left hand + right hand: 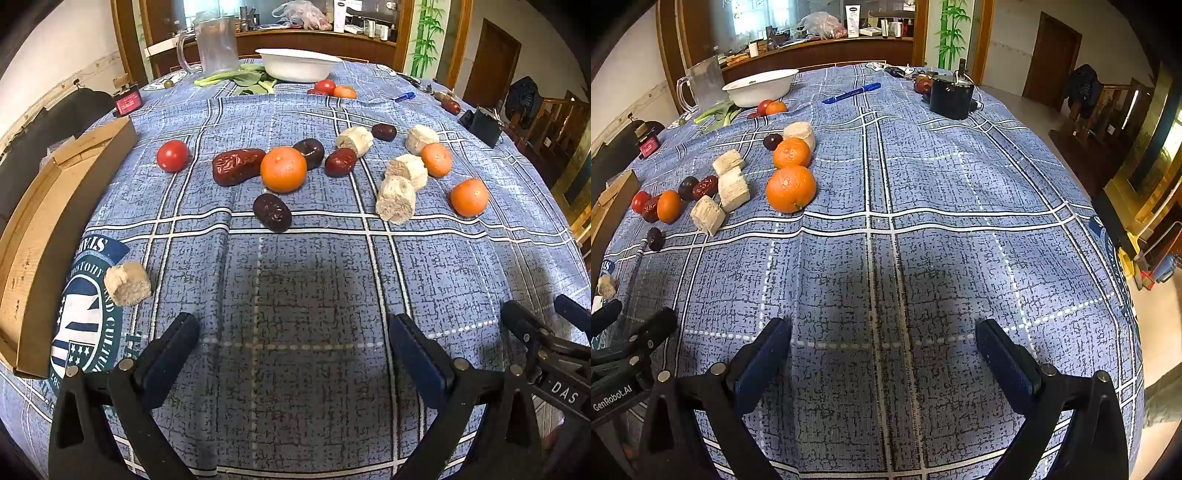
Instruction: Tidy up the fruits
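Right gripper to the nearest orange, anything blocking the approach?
Nothing visible. The right gripper is open over bare tablecloth, and the nearest orange sits ahead to its left with only cloth between. A pale chunk lies on the orange's far left side, apart from it.

A blue plaid cloth (923, 258) covers the counter. Behind it a wooden-framed opening (400, 37) shows a cluttered ledge, perhaps a kitchen. Pale walls, a brown door (1051, 59) and a tiled floor (1027, 110) lie right, daylit.

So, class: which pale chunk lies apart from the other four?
The pale chunk on the tablecloth's round emblem, beside the cardboard box; the others sit among the fruit.
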A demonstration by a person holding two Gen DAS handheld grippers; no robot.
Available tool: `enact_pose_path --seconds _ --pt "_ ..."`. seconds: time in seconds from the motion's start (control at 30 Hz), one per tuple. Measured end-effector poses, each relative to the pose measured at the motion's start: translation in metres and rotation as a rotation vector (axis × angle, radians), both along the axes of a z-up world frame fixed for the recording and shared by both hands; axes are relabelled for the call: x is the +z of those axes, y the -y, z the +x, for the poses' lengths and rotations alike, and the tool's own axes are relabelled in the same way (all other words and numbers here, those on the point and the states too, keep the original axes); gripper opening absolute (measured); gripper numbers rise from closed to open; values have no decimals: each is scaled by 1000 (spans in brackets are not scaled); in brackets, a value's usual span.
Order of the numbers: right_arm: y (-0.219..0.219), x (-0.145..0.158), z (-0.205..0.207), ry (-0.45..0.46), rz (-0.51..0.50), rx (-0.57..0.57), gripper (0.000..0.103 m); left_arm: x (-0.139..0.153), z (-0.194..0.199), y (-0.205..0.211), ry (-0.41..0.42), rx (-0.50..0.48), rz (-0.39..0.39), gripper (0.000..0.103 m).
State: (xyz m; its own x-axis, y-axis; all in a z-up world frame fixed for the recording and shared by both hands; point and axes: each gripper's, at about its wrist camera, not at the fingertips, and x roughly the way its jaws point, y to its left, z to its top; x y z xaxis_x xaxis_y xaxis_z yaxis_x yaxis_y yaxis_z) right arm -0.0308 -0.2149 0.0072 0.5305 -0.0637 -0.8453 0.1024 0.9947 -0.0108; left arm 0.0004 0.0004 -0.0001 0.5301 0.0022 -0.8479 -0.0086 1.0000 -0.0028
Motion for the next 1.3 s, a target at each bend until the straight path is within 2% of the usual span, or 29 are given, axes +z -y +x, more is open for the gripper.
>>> enact_pose_path --seconds 0.2,0.27,0.43,0.53,0.73,1.03,1.3 --pt "0 2 3 -25 -8 -29 102 2 1 0 -5 -7 4 103" --pt "-6 8 5 -9 -13 -30 102 6 0 -4 -3 0 32 103" --pt "-31 43 1 15 8 9 102 43 -7 -38 61 46 5 103" --pt "-50 69 -1 43 0 38 102 66 -11 -59 106 80 27 103" --pt "-76 102 -9 141 -20 81 102 83 -17 -85 143 93 57 103" --pt "-92 105 -20 159 -30 92 102 92 -28 -105 173 125 52 103" --pt "-96 102 -27 153 -37 82 102 98 -31 -108 209 115 48 103"
